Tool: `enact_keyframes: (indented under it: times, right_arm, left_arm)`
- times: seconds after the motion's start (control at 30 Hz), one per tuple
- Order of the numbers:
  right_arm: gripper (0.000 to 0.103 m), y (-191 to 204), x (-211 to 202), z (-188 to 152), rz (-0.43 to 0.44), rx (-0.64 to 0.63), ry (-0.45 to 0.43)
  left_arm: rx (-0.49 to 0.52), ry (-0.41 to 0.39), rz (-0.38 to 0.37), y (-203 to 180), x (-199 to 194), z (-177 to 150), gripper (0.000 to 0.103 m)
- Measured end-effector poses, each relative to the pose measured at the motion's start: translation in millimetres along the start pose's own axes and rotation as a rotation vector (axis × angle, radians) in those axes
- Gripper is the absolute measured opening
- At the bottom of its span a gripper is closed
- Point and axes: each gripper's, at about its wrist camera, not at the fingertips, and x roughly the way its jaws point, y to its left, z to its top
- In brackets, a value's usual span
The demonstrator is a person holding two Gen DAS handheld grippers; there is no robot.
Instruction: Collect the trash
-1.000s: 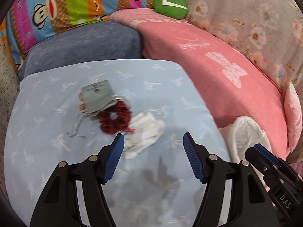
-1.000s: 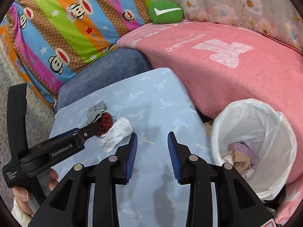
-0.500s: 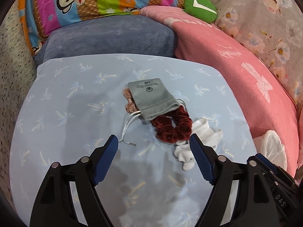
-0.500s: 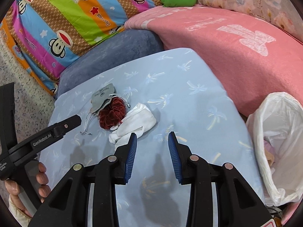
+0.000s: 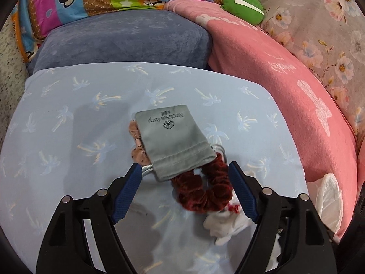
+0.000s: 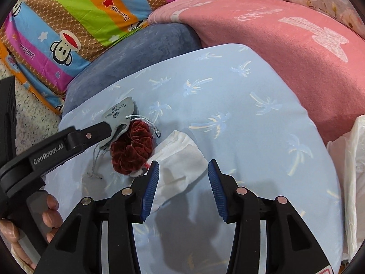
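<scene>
A grey drawstring pouch (image 5: 173, 139) lies on the light blue palm-print sheet (image 5: 68, 137), over a dark red scrunchie (image 5: 205, 191) and a pinkish dotted scrunchie (image 5: 136, 141). A white sock (image 6: 180, 159) lies beside them. My left gripper (image 5: 185, 171) is open, its fingertips on either side of the pouch's mouth and the red scrunchie. My right gripper (image 6: 182, 166) is open, its fingers around the end of the white sock. The pouch (image 6: 118, 111), the red scrunchie (image 6: 132, 150) and the left gripper's finger (image 6: 91, 134) also show in the right wrist view.
A white trash bag (image 6: 351, 182) stands at the right edge of the sheet. A pink blanket (image 5: 296, 105), a blue-grey cushion (image 5: 123, 41), a striped monkey-print pillow (image 6: 68, 27) and a green plush (image 5: 244, 4) lie behind.
My left gripper has moved forward onto the pouch and red scrunchie. My right gripper has moved forward and down until its fingers sit around the white sock.
</scene>
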Motion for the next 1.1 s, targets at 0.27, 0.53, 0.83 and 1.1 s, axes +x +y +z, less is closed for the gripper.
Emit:
enact_keyframes:
  times: [0.27, 0.53, 0.83, 1.1]
  right_arm:
    - [0.045, -4, 21, 1, -0.001, 0.014, 0.024]
    - [0.031, -11, 25, -11, 0.011, 0.022, 0.050]
    - [0.006, -7, -16, -11, 0.036, 0.018, -0.007]
    - [0.006, -11, -85, 1, 0.051, 0.017, -0.129]
  left_arm:
    - [0.004, 0.057, -0.013, -1, 23, 5, 0.045]
    - [-0.018, 0.061, -0.023, 8, 17, 2, 0.005]
    - [-0.002, -0.010, -0.020, 0, -23, 4, 0.003]
    - [0.039, -0.078, -0.059, -29, -67, 9, 0.002]
